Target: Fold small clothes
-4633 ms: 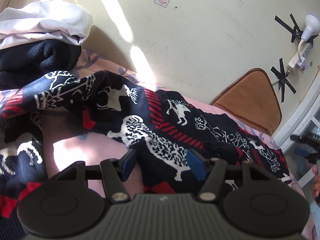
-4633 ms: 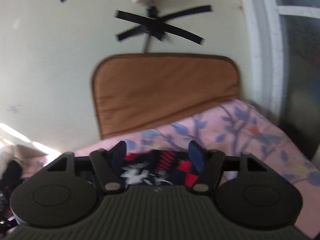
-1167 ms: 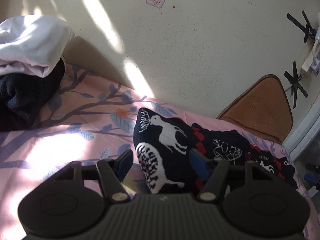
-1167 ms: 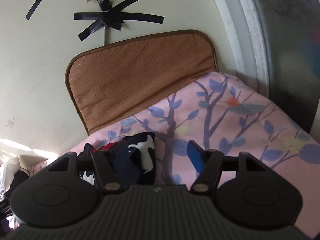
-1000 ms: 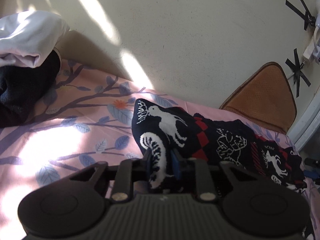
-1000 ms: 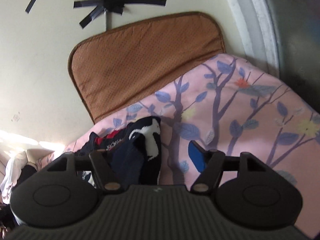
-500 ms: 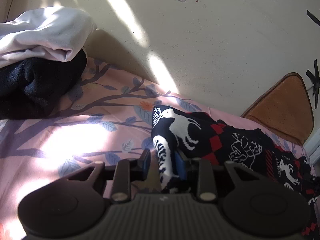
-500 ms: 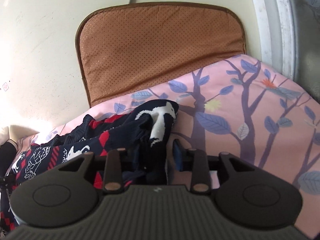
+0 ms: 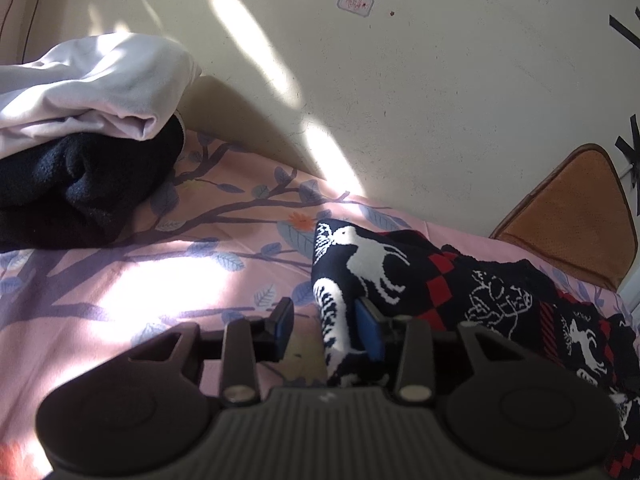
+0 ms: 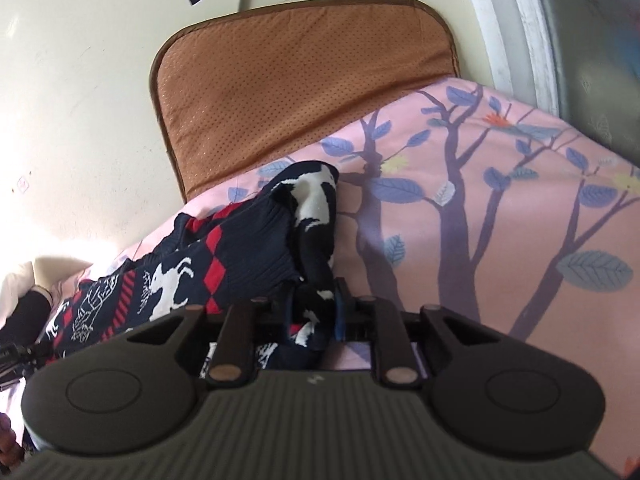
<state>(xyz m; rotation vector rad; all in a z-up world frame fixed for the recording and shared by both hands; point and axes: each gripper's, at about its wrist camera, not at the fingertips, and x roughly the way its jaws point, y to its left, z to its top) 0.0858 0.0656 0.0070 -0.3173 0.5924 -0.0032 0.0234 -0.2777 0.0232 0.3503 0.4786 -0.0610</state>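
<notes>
A navy knit sweater (image 9: 400,264) with white deer and red diamonds lies bunched on the pink tree-print bedsheet (image 9: 160,264). My left gripper (image 9: 324,316) sits at its left corner with the jaws opening. The cloth rests against the right pad and a gap shows beside the left pad. In the right wrist view the sweater (image 10: 240,256) has its other end bunched up between the pads of my right gripper (image 10: 314,304). These jaws are closing and they pinch that fold just above the bedsheet (image 10: 480,220).
A pile of white and black clothes (image 9: 80,120) sits at the far left against the cream wall. A brown cushion (image 10: 300,80) leans on the wall behind the sweater. A white window frame (image 10: 512,20) borders the bed on the right.
The left jaws, shut on the sweater's corner a second ago, have spread apart. The right jaws have narrowed from wide open onto the sweater's other end as that gripper sank toward it.
</notes>
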